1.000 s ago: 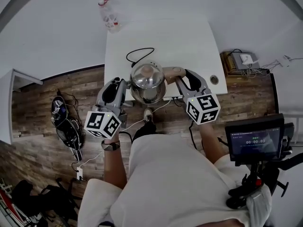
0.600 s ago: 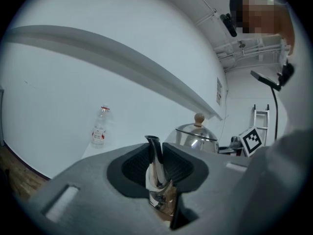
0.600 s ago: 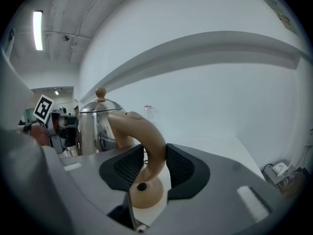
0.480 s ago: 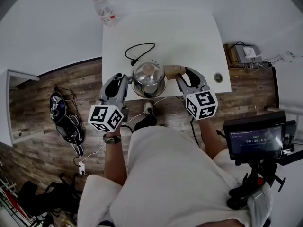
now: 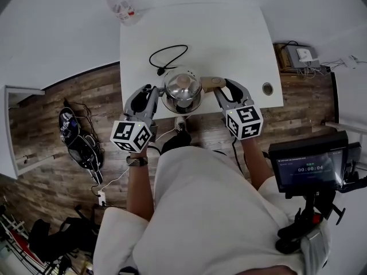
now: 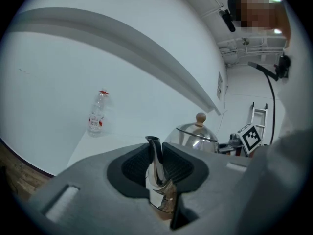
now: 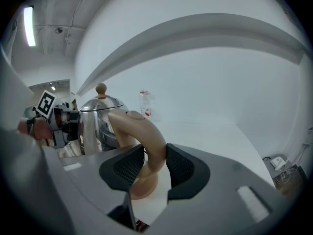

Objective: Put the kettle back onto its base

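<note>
A shiny steel kettle with a round wooden lid knob is held between my two grippers near the front edge of the white table. The left gripper is shut on the kettle's metal spout. The right gripper is shut on the beige curved handle. In the right gripper view the kettle body stands upright to the left of the handle. A black cord with a plug lies on the table behind the kettle. No base shows; the spot under the kettle is hidden.
A clear plastic bottle with a red label stands at the table's far left corner. A round cable hole sits near the table's right front corner. Wood floor with cables and a bag lies to the left. A screen stands at the right.
Both grippers have carried the kettle a little farther in over the table, and it looks smaller and lower now. Both grips are unchanged.
</note>
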`<state>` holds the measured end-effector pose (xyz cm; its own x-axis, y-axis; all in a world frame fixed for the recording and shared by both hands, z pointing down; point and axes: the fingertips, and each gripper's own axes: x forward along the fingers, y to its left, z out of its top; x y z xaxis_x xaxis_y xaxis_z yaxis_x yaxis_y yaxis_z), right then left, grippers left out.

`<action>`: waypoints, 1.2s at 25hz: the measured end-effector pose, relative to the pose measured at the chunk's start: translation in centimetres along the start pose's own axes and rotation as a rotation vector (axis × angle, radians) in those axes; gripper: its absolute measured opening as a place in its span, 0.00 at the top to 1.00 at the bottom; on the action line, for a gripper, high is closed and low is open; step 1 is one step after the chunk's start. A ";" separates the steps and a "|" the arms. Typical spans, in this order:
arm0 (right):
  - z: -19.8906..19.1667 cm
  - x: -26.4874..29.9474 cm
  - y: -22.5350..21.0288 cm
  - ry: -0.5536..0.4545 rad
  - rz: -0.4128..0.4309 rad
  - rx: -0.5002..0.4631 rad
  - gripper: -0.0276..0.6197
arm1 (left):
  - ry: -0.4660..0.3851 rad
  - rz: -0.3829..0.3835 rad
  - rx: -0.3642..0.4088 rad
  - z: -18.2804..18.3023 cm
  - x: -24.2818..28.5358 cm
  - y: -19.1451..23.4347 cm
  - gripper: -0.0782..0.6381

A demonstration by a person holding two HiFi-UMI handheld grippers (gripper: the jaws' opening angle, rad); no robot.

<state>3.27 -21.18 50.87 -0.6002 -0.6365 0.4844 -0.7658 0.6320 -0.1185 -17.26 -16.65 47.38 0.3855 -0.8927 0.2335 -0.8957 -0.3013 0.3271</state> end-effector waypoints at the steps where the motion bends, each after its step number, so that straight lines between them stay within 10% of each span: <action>1: -0.3 0.0 -0.1 0.006 -0.002 0.001 0.73 | 0.007 -0.002 -0.001 -0.2 0.1 -0.1 0.77; 30: -4.4 -0.4 -1.6 0.082 -0.053 0.035 0.73 | 0.123 -0.044 -0.035 -4.5 2.2 -0.5 0.77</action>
<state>5.80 -19.97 54.66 -0.5385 -0.6294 0.5602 -0.8047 0.5814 -0.1202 -14.97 -16.96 51.87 0.4505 -0.8303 0.3281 -0.8698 -0.3254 0.3708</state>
